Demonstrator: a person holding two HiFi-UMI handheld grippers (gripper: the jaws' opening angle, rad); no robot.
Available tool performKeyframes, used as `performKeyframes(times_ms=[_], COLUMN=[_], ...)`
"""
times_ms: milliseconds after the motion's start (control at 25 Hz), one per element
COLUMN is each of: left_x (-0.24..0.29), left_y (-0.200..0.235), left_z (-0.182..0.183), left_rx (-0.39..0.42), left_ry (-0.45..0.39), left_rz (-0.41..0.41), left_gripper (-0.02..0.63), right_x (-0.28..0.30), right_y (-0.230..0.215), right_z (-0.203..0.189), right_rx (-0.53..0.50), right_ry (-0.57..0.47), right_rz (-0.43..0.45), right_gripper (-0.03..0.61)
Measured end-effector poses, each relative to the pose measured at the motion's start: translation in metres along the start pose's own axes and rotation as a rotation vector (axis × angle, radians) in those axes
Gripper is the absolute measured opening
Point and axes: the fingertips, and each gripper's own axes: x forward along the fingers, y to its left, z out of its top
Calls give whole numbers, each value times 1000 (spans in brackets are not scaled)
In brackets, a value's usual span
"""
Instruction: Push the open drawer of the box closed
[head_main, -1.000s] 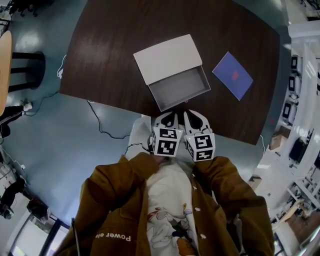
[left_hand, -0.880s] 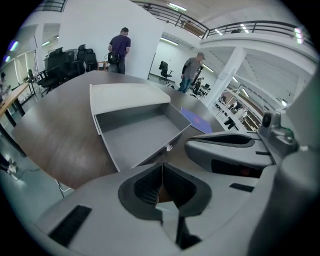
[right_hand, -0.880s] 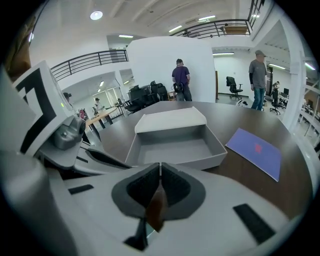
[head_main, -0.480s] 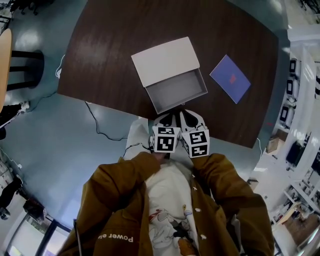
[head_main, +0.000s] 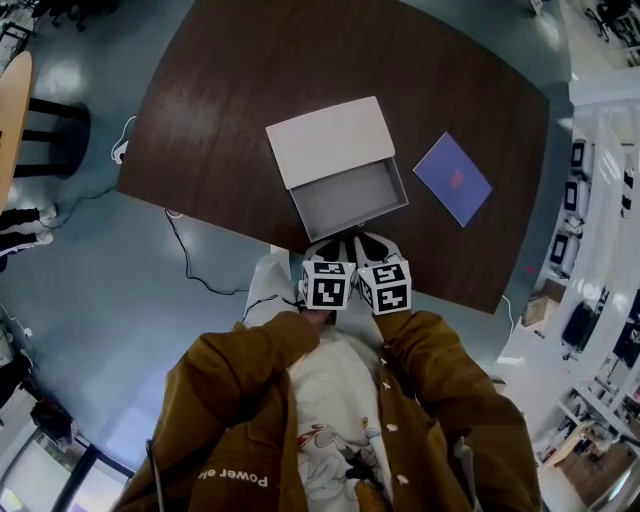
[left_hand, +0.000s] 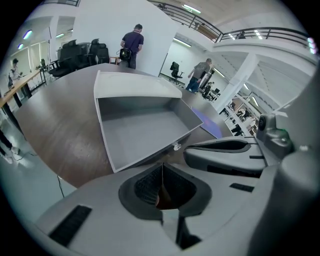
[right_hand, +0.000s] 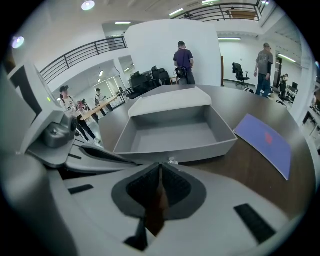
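Resting side by side at the middle of the head view, the left gripper and the right gripper both have their jaws pressed together with nothing between them. Their tips point toward the front wall of the drawer, just short of it. In the left gripper view the closed jaws sit low in the frame with the drawer's small knob just above them and slightly right. In the right gripper view the same knob sits right at the tips; whether they touch it cannot be told.

The grey drawer is pulled well out of the white box and is empty inside. The box stands near the lower edge of the dark wooden worktop. A purple booklet lies flat to the right of the drawer, apart from it. Brown jacket sleeves fill the bottom of the frame, and a thin cable trails over the blue floor at the left.
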Motion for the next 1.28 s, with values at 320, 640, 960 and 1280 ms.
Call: performKeyframes(times_ms=[320,640,960,1280], left_x=[2,2,2,5], left_y=[9,12,15,16], left_z=[1,4,12,14], left_rx=[-27,-31,-26,-20], left_ry=[5,-4,-12,1], left_rz=[29,45,60,60], left_gripper=[6,6,6,6], right_x=[9,12,17,18], right_y=[-7,-11,-13,-13], right_z=[-3,4,16,19], right_rx=[-15,-19,-14,-9], right_ry=[26,19,14,12], right_rz=[-17,-30,-33,-29], right_gripper=[12,14,14,12])
